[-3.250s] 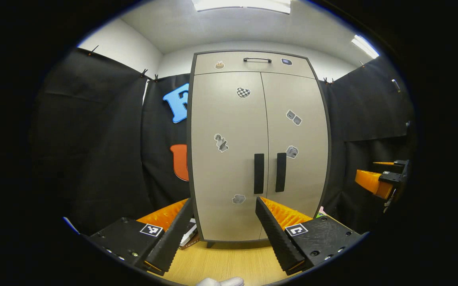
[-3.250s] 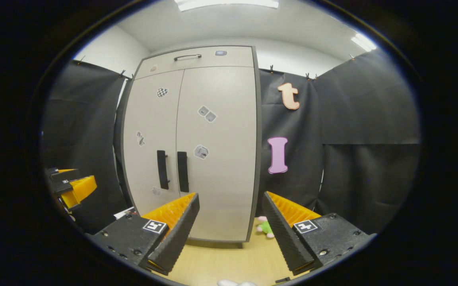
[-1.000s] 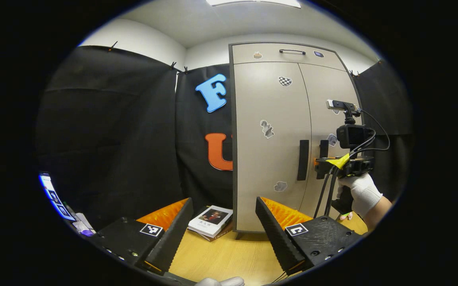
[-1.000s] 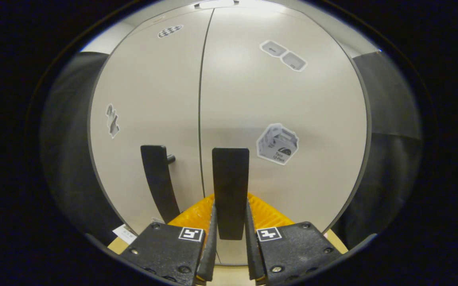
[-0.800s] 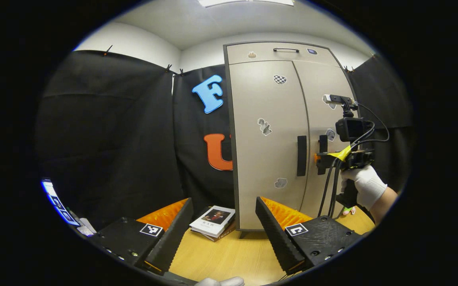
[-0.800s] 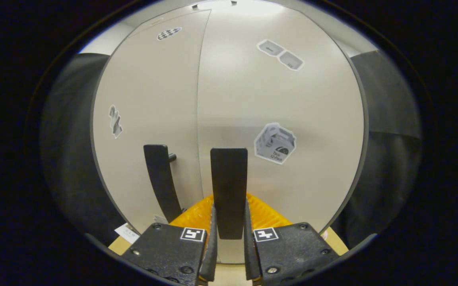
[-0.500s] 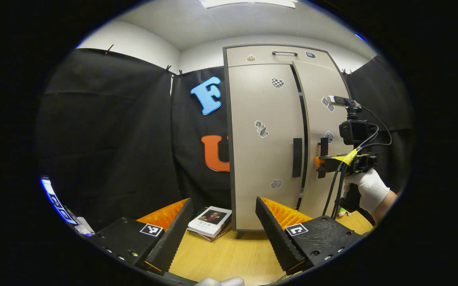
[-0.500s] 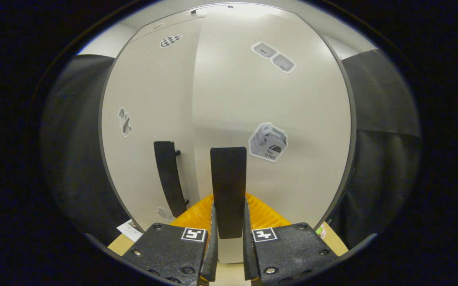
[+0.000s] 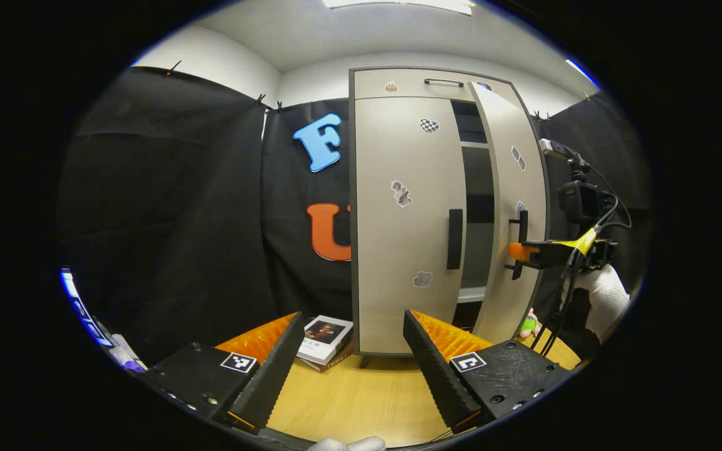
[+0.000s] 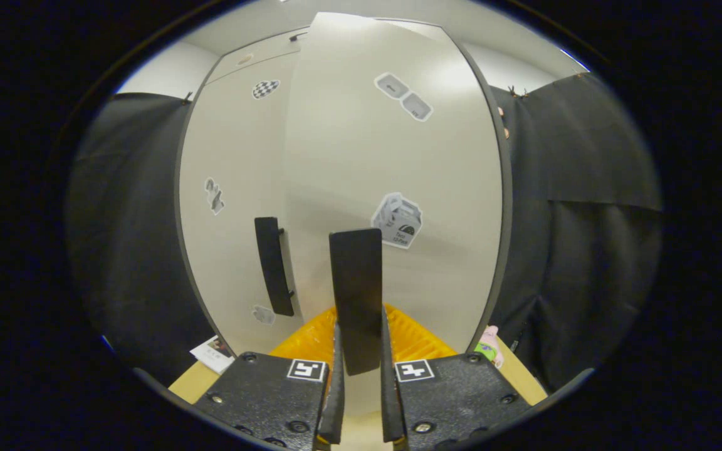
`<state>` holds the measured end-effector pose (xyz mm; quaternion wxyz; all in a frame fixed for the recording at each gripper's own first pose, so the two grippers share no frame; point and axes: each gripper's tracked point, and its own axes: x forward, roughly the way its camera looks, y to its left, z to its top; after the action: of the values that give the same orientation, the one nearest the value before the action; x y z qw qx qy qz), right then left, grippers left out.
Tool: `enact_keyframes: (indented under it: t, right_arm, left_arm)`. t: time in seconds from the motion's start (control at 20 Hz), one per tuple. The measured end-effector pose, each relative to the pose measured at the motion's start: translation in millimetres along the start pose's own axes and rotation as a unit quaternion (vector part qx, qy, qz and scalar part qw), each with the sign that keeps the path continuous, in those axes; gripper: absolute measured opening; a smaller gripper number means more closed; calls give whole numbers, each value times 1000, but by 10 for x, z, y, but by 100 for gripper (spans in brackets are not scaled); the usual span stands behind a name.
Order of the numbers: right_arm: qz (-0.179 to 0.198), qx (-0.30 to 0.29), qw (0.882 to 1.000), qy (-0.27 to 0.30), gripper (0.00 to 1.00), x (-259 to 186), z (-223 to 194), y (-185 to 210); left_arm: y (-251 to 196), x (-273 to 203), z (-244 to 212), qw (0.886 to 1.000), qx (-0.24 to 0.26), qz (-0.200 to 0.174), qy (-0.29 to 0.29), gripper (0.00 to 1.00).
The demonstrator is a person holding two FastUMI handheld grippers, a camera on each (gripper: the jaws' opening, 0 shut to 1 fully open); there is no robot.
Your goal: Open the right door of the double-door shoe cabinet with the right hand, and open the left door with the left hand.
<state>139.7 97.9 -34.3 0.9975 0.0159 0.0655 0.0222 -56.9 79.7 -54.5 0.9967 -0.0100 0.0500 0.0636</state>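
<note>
The beige shoe cabinet (image 9: 398,188) stands on the wooden floor. Its right door (image 9: 514,207) is swung partly open, with dark shelves showing in the gap (image 9: 474,207). My right gripper (image 10: 358,357) is shut on that door's black handle (image 10: 355,288); in the left gripper view the right gripper (image 9: 521,252) sits at that handle (image 9: 523,224), held by a gloved hand (image 9: 605,294). The left door (image 9: 402,213) is closed, its black handle (image 9: 455,239) free. My left gripper (image 9: 348,351) is open, low and well short of the cabinet.
Books (image 9: 324,335) lie on the floor at the cabinet's left foot. A small plush toy (image 9: 529,326) lies by the right door's base. Cables (image 9: 555,313) hang from the right gripper. Black cloth walls close in on both sides.
The right door has swung from closed to partly open, pulled by the right gripper on its handle. The left gripper stayed open and has shifted only slightly.
</note>
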Motion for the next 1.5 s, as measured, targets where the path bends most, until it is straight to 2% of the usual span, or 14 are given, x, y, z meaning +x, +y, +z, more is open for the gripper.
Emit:
enact_keyframes:
  t: [0.25, 0.55, 0.75, 0.95, 1.15, 1.25, 1.5]
  right_arm:
    - [-4, 3, 1000, -2, 25, -237, -29, -183]
    - [-29, 1, 1000, -5, 22, -572, -63, -527]
    - [-39, 6, 999, -7, 20, -689, -64, -704]
    - [-39, 3, 999, -9, 17, -773, -76, -881]
    - [-50, 3, 999, -10, 12, -899, -70, -1214]
    - [-49, 1, 999, -9, 6, -915, -77, -1391]
    - [-54, 2, 999, -6, 4, -923, -33, -1832]
  left_arm:
    - [-66, -75, 68, 1000, 0, -11, -9, 96]
    - [-266, -130, 81, 999, 4, -37, -15, 96]
    - [-453, -144, 61, 998, 5, -59, -11, 96]
    - [-633, -179, 80, 998, 5, -66, -13, 96]
    - [-846, -187, 120, 998, 8, -67, -13, 96]
    - [-997, -209, 135, 997, 9, -71, -13, 96]
    - [-1317, -235, 159, 997, 10, -77, -13, 96]
